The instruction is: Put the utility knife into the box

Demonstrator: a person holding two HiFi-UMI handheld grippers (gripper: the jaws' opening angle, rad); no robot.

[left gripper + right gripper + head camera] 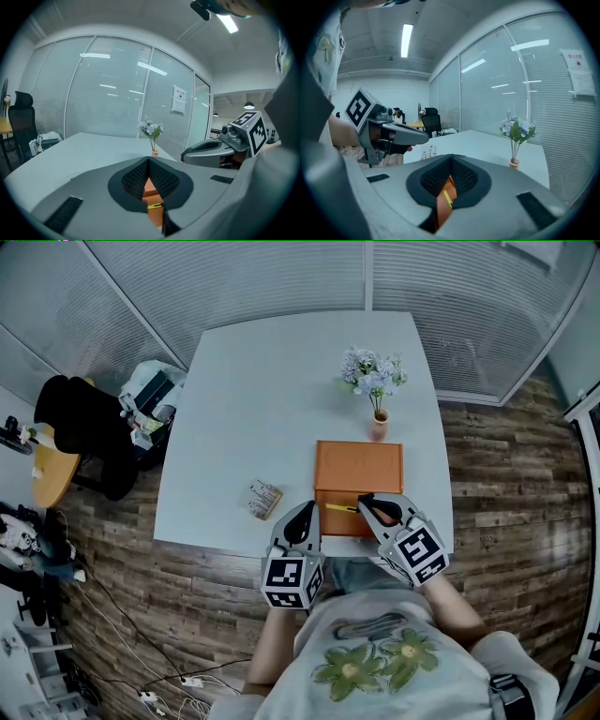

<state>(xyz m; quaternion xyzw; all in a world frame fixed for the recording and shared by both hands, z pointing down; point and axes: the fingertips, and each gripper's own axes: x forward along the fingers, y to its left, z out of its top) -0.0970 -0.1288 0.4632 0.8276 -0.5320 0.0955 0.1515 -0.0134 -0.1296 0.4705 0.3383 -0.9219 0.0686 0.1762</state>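
A flat orange box (358, 474) lies on the white table (262, 399) near its front edge. The yellow utility knife (342, 507) rests across the box's near side. My right gripper (367, 502) is shut, its tips right beside the knife's right end, with nothing pinched between them. My left gripper (302, 518) is shut just left of the box's near corner. In the left gripper view the closed jaws (149, 161) frame the box (151, 188) and knife (154, 205) below. Beneath my right gripper (451, 161) in its own view are the box (442, 211) and the knife (448, 198).
A small vase of pale flowers (377, 390) stands behind the box. A small printed pack (264, 499) lies left of the grippers. A black chair (89, 432) and a bag (150, 395) sit off the table's left side. Glass partitions run behind the table.
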